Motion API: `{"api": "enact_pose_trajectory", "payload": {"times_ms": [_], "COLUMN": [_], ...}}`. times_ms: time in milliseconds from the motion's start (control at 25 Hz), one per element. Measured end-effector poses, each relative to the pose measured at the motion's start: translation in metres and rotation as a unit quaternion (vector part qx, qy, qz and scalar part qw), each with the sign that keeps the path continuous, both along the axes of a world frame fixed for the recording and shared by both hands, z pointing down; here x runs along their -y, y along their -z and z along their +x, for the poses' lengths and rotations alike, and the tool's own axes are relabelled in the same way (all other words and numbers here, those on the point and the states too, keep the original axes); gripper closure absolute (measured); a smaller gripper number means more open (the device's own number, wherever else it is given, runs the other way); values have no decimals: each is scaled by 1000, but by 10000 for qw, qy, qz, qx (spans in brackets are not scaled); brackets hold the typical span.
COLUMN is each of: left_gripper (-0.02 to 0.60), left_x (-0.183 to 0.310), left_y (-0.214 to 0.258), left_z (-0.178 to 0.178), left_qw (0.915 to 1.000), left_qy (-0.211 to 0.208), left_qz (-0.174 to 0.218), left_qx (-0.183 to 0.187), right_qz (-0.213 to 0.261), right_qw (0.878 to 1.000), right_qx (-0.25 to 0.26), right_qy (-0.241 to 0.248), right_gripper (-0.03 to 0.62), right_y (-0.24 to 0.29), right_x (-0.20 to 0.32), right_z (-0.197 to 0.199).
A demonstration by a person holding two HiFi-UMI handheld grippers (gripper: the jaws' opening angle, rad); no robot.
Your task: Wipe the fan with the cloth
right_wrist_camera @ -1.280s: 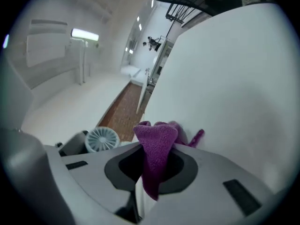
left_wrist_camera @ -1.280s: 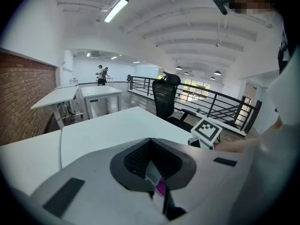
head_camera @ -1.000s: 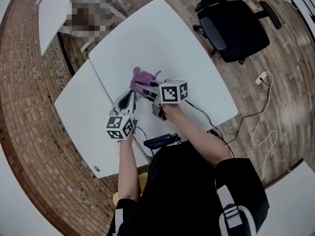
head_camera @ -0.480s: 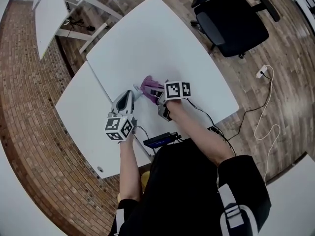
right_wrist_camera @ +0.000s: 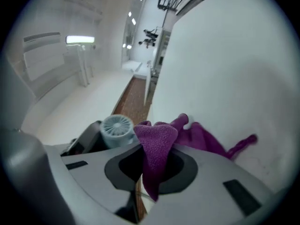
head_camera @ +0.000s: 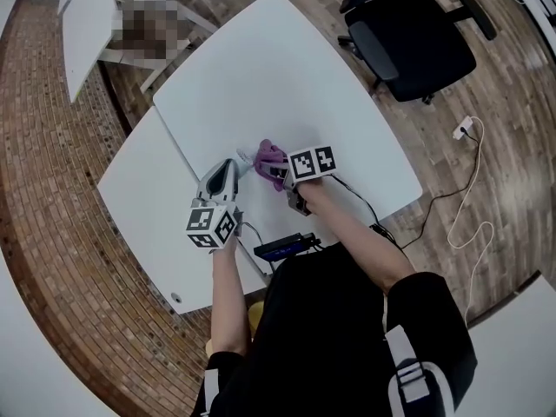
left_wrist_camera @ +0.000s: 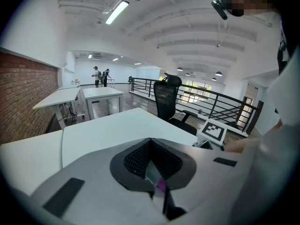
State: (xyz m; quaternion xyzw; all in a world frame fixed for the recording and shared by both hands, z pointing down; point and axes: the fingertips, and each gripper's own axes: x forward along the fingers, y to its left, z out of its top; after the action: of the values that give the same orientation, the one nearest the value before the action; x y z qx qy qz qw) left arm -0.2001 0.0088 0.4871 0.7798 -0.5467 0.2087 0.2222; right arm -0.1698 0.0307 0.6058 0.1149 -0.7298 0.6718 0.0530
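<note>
Both tools grip: your left gripper [head_camera: 236, 167] holds the fan [right_wrist_camera: 117, 125], just left of the cloth [right_wrist_camera: 157, 137] pinched in your right gripper [right_wrist_camera: 151, 165].

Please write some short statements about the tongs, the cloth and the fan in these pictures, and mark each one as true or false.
1. The right tongs are shut on the purple cloth. True.
2. The left tongs are open and empty. False: they are shut and hold the fan.
3. The fan lies on the floor. False: the left tongs hold it over the white table, next to the cloth.
4. A black chair stands beyond the table. True.
</note>
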Motion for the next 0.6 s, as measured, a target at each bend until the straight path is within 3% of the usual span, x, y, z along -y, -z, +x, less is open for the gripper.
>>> {"api": "enact_pose_trajectory", "payload": {"times_ms": [80,160,440,520,600], "left_gripper": [575,575,575,575,575], "left_x": [1,2,1,0,0], "left_y": [1,2,2,1,0], "left_z": [-1,-2,-1,-1,-1], "left_qw": [10000,10000,10000,10000,10000], "left_qy": [-4,6,-3,-2,-16], "left_qz": [14,23,-4,-12,-10], "left_qx": [15,23,23,20,20], "right_qz": [277,600,610,579,530], "right_qw": [9975,9950,9888,9898,9967], "right_qx": [528,539,-963,-1053,-570], "right_qy": [379,587,962,766,249], "right_gripper": [553,553,553,553,553], "right_y": [36,46,-42,-48,-24], "right_x": [-9,-9,-7,2,21], "right_z": [-7,-14,-17,-12,-9]}}
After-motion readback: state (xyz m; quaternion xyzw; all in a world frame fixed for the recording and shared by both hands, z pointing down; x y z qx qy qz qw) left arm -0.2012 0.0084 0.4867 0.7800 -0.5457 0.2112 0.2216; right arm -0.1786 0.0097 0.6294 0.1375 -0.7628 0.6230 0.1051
